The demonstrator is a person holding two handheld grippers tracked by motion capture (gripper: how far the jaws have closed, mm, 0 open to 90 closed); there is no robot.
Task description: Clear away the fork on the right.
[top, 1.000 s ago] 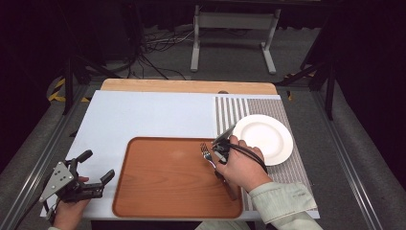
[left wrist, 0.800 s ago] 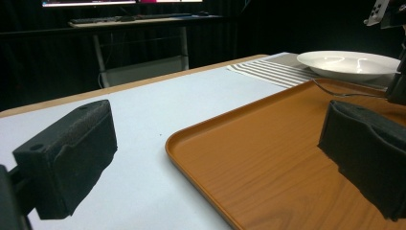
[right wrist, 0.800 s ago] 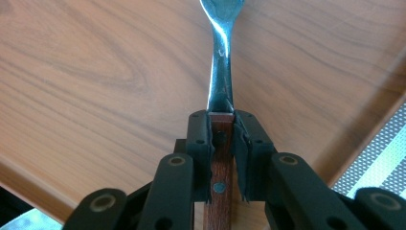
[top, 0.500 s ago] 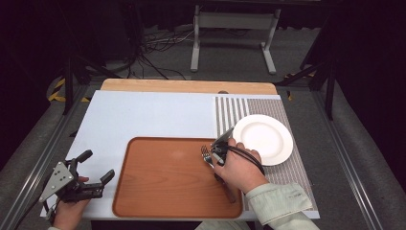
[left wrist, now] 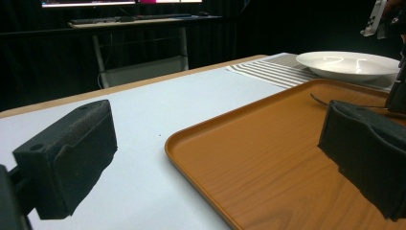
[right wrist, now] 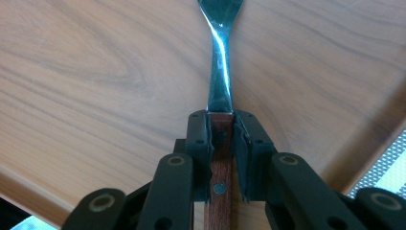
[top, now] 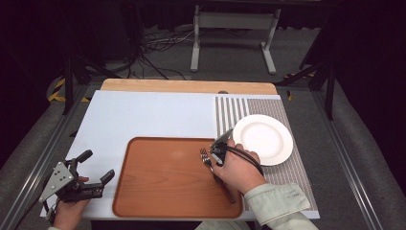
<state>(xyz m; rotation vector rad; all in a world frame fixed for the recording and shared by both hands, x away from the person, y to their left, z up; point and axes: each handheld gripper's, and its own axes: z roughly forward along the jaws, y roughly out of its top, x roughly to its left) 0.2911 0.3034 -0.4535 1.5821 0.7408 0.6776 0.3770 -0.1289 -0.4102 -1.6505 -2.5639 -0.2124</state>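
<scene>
The bench (top: 143,115) carries a wooden tray (top: 163,187) at its near edge, with a white plate (top: 262,139) on the striped mat (top: 234,112) beside it, likely a place setting being laid. The right hand-held gripper (right wrist: 221,139) is clamped on the fork (right wrist: 219,72) at its wooden handle (tines forward, over the tray), which keeps it steady for placing. The left hand-held gripper (top: 93,165) waits with jaws wide apart, holding nothing, just left of the tray

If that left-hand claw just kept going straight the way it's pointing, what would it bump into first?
Probably the brown tray. The left gripper has its jaws open at the table's near left corner, aimed across the tray's near corner. Beyond that lie the fork and white plate. Depth is hard to judge.
</scene>
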